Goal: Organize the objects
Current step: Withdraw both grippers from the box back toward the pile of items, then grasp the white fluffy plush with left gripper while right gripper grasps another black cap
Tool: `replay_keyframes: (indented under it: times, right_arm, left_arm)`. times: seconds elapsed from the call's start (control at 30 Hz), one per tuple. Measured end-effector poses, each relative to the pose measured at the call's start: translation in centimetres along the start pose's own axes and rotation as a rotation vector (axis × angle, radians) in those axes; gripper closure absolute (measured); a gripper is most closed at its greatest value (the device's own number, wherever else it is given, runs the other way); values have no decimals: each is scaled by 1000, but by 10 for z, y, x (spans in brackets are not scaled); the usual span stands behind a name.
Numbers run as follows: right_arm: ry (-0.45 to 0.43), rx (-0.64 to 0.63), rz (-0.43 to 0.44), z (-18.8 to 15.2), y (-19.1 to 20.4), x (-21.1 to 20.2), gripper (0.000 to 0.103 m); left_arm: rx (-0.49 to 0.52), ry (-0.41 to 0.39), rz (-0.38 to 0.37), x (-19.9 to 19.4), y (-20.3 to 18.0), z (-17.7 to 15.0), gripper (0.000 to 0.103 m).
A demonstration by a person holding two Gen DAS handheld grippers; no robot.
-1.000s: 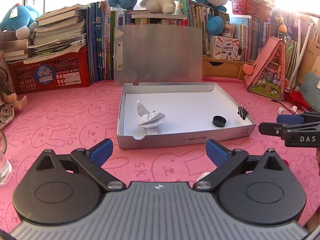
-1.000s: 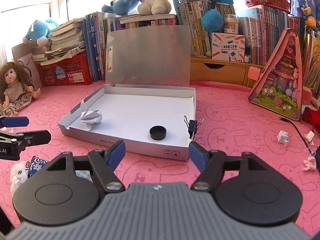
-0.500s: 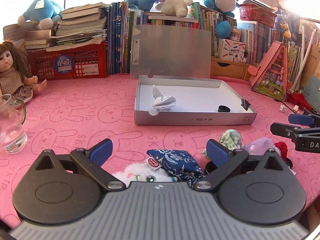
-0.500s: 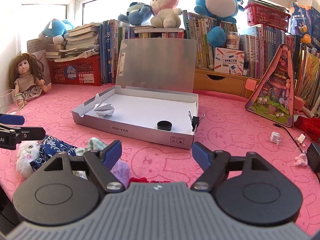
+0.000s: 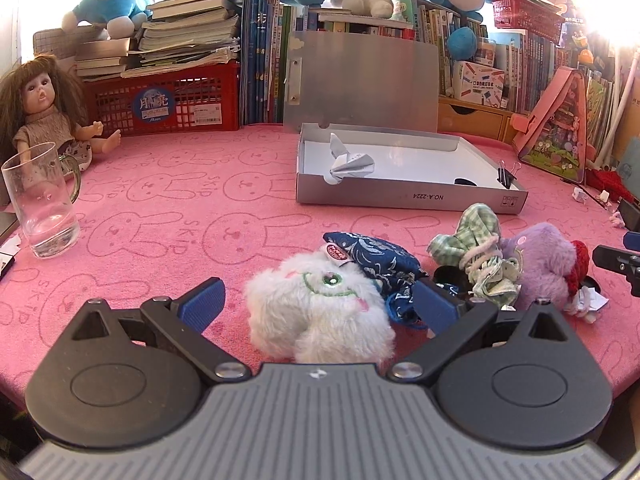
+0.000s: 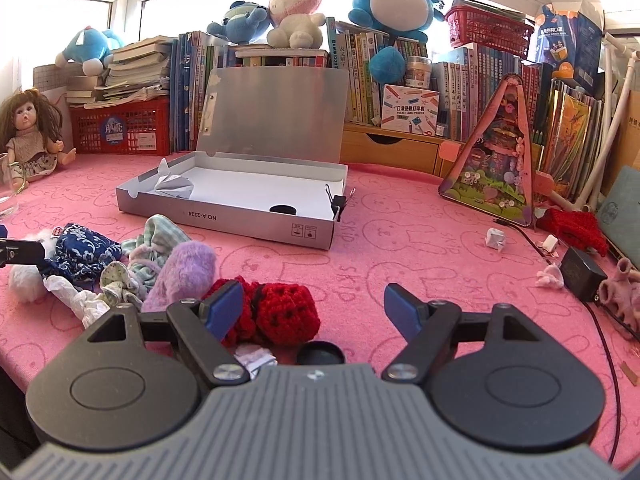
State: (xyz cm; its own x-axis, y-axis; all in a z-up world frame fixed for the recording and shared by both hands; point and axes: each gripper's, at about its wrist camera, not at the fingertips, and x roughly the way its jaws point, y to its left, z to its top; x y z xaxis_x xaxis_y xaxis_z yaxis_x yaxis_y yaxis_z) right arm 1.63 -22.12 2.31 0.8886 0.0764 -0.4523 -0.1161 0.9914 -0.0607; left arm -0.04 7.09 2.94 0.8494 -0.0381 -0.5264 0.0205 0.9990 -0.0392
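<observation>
A pile of small soft things lies on the pink cloth in front of the silver box point(image 5: 400, 198). My left gripper point(image 5: 318, 304) is open, and a white fluffy toy point(image 5: 320, 312) lies between its fingers without being pressed. Past it are a blue patterned pouch point(image 5: 372, 256), a green checked cloth bundle point(image 5: 476, 256) and a purple plush point(image 5: 536, 264). My right gripper point(image 6: 314, 308) is open over a red crochet piece point(image 6: 280, 312) that lies close to its left finger. A black cap point(image 6: 320, 354) sits just under it. The box point(image 6: 240, 216) holds a folded paper figure point(image 5: 348, 160) and another black cap point(image 6: 283, 209).
The box lid stands upright at the back. A binder clip point(image 5: 506, 174) grips its right wall. A glass mug point(image 5: 40, 204) and a doll point(image 5: 44, 116) are at the left. A pink triangular case point(image 6: 496, 168), a black adapter with cable point(image 6: 582, 274) and paper scraps lie right. Books line the back.
Both grippers have drawn back from the box and sunk lower. The pile of soft toys has come into view near their fingers. Both stay open.
</observation>
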Motion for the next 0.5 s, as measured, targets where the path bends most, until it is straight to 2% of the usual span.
replay_keyframes:
  times: [0.37,0.5]
  right_arm:
    - [45,-14,-47,-23,-7,-2,17]
    - [55,-28,-85,-26,-6,3,17]
  left_arm:
    - [23,-42,11,-10,-5,-9,1]
    - [26,-40,40,-11,-1,-14,1]
